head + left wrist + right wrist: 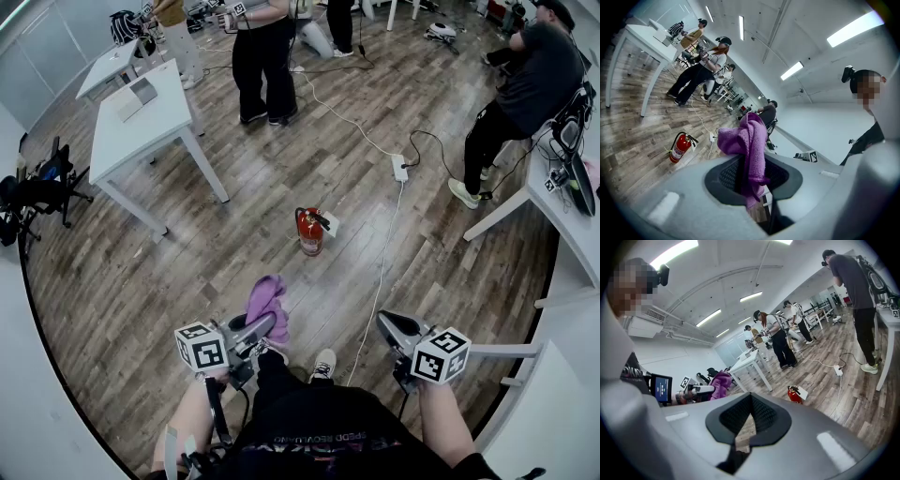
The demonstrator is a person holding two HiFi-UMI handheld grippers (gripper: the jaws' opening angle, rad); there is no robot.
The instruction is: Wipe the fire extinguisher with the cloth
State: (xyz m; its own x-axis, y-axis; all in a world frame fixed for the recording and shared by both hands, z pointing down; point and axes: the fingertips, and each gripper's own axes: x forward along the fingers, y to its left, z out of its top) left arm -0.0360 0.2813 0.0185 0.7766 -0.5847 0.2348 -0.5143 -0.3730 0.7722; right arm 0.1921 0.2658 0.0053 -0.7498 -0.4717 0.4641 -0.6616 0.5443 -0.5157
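A red fire extinguisher (309,232) stands upright on the wood floor, a short way ahead of both grippers. It shows small in the left gripper view (680,147) and in the right gripper view (794,394). My left gripper (265,325) (750,161) is shut on a purple cloth (266,302) (747,140), which bunches up above the jaws and hangs down between them. From the right gripper view the cloth (721,380) appears at the left. My right gripper (386,322) (750,399) is held beside it, tips together, with nothing in it.
A white table (141,122) stands to the far left. A power strip (400,169) with its white cable (375,291) runs across the floor right of the extinguisher. A person (525,94) sits by a white desk (562,211) at right; other people (262,56) stand farther back.
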